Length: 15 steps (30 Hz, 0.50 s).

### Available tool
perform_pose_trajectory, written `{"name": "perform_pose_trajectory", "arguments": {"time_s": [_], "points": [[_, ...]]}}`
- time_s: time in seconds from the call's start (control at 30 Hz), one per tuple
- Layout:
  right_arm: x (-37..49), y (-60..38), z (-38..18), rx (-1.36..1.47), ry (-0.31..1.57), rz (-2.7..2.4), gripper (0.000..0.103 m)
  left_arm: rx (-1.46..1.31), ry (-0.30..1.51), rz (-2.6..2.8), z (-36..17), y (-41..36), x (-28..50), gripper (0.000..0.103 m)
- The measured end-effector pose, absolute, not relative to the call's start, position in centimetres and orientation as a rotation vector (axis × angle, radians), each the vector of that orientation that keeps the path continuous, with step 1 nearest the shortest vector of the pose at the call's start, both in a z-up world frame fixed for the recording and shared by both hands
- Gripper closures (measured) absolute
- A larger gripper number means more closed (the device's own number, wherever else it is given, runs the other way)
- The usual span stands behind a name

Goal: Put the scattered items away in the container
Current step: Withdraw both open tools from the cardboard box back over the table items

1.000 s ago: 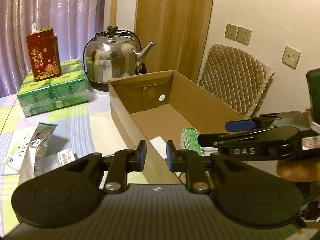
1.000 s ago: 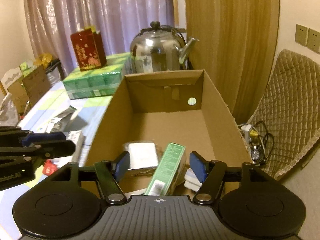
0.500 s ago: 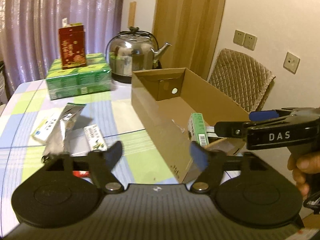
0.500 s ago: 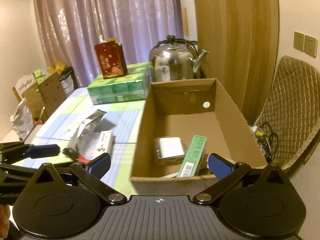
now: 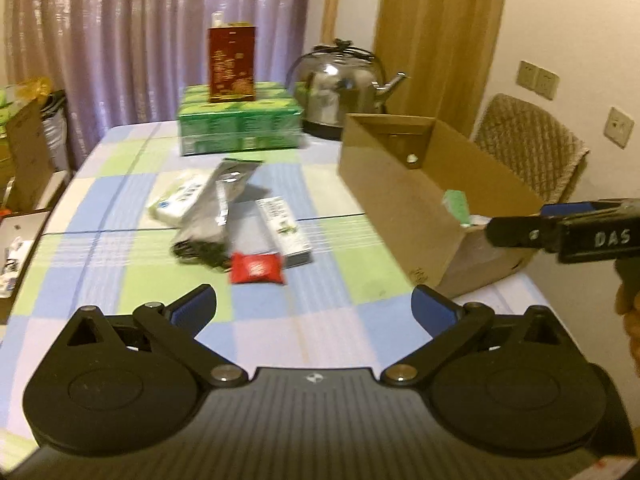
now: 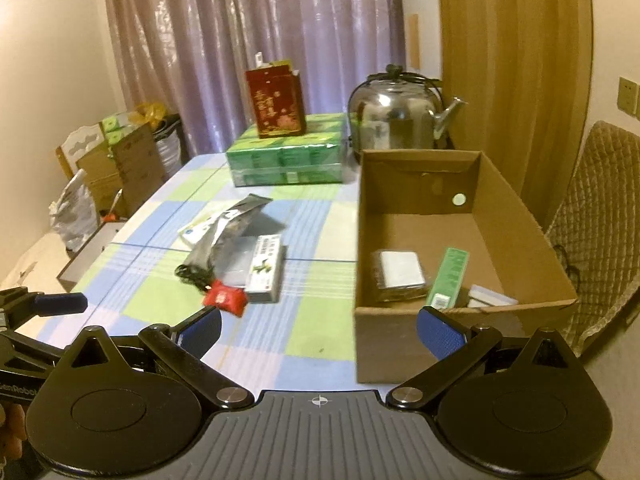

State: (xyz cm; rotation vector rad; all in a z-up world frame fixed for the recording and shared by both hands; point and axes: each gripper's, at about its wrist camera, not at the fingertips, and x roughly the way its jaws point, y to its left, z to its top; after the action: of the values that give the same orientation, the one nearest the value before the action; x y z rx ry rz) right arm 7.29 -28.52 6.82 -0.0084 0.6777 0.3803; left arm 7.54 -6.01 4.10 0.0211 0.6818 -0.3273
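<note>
An open cardboard box (image 6: pixel 516 216) (image 5: pixel 384 196) stands on the right of the table, holding a white packet (image 6: pixel 402 268), a green carton (image 6: pixel 450 276) (image 5: pixel 456 206) and a pale item (image 6: pixel 490 298). Left of it lie scattered items: a red pouch (image 5: pixel 258 268) (image 6: pixel 224 298), a white-green carton (image 5: pixel 284 230) (image 6: pixel 266 268), a dark foil bag (image 5: pixel 218 204) (image 6: pixel 224 232), a white pack (image 5: pixel 178 198) and a black cord (image 6: pixel 190 272). My left gripper (image 5: pixel 314 308) hangs open and empty over the near table. My right gripper (image 6: pixel 318 328) is open and empty, short of the box.
At the far end of the checked table (image 5: pixel 120 280) sit a green multipack (image 5: pixel 240 124) with a red carton (image 5: pixel 232 64) on top, and a steel kettle (image 6: pixel 394 114). A quilted chair (image 6: pixel 600 208) stands right of the box. Boxes and bags (image 6: pixel 120 160) crowd the floor at left.
Both grippers have pulled back from the box and opened wide; the left one was nearly shut a second ago. The green carton now rests inside the box.
</note>
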Motion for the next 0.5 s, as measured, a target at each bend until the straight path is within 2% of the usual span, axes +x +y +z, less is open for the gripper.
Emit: {"name": "perform_pose_trajectory", "arguments": {"time_s": [0.5], "points": [[5.5, -24.3, 5.1, -0.044, 0.722, 0.457, 0.002, -0.013, 0.655, -0.203, 3.8, -0.4, 5.4, 0.001]]}}
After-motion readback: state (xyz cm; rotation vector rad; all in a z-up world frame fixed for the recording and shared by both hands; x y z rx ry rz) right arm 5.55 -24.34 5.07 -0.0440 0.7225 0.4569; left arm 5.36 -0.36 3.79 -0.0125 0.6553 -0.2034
